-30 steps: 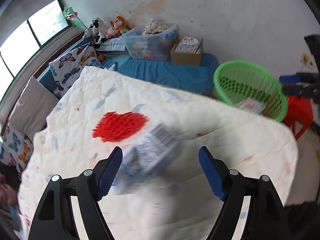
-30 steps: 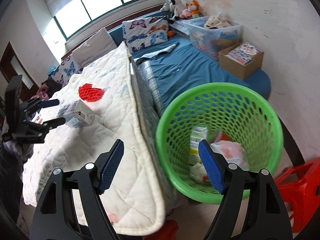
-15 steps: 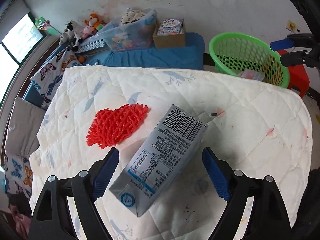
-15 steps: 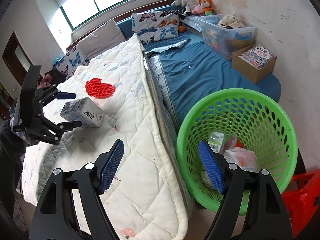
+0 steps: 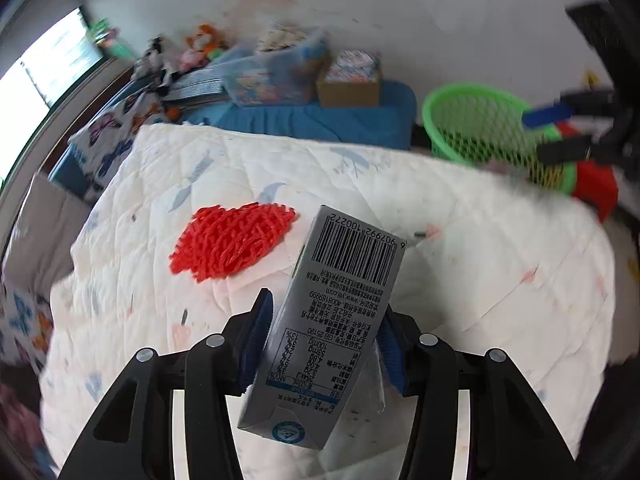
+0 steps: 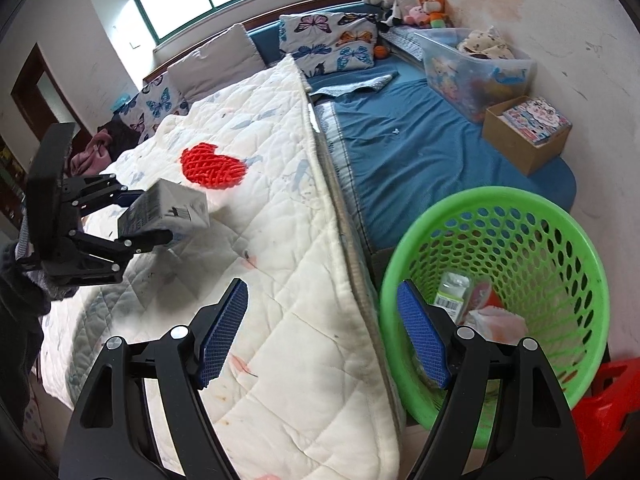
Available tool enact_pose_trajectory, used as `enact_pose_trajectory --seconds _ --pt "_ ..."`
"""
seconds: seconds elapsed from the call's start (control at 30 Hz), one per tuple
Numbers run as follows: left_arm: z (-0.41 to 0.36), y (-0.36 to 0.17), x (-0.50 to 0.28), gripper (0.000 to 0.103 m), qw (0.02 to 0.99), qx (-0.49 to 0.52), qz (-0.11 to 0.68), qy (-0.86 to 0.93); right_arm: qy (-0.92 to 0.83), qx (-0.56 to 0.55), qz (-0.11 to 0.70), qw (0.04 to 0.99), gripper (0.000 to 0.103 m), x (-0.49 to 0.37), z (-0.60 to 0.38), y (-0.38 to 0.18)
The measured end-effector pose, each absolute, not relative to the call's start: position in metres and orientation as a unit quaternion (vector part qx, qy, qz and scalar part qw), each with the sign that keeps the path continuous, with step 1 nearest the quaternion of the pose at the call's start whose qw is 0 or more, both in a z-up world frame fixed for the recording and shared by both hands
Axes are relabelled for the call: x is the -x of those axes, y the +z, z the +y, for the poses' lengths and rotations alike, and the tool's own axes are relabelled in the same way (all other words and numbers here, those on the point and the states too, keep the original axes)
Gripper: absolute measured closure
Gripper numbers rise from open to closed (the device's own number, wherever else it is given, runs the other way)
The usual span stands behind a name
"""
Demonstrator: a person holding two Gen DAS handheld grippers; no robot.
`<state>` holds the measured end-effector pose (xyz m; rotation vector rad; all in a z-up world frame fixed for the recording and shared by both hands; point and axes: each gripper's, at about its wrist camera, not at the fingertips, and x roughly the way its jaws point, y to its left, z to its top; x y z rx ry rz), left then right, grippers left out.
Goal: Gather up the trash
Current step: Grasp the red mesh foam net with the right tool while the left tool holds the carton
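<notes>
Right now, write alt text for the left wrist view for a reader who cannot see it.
The left tongs have just been closing and now grip a grey milk carton above a white quilt. A red mesh scrap lies on the quilt behind it, and a green basket stands past the bed's far edge.

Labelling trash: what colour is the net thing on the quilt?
Red mesh net; clearest in the left wrist view.
</notes>
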<state>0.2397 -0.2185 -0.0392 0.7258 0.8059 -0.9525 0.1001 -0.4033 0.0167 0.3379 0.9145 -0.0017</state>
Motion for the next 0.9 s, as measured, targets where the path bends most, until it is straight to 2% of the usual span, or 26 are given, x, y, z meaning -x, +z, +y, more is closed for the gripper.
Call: enact_pose_trajectory --seconds 0.33,0.9 --pt "-0.169 -0.020 -0.232 0.056 0.798 -0.227 0.426 -0.361 0.052 -0.135 0.430 0.891 0.026 -0.148 -0.365 0.026" --pt "-0.098 -0.016 -0.214 0.056 0.817 -0.163 0.461 -0.306 0.117 -0.101 0.431 0.889 0.030 -0.285 -0.283 0.014"
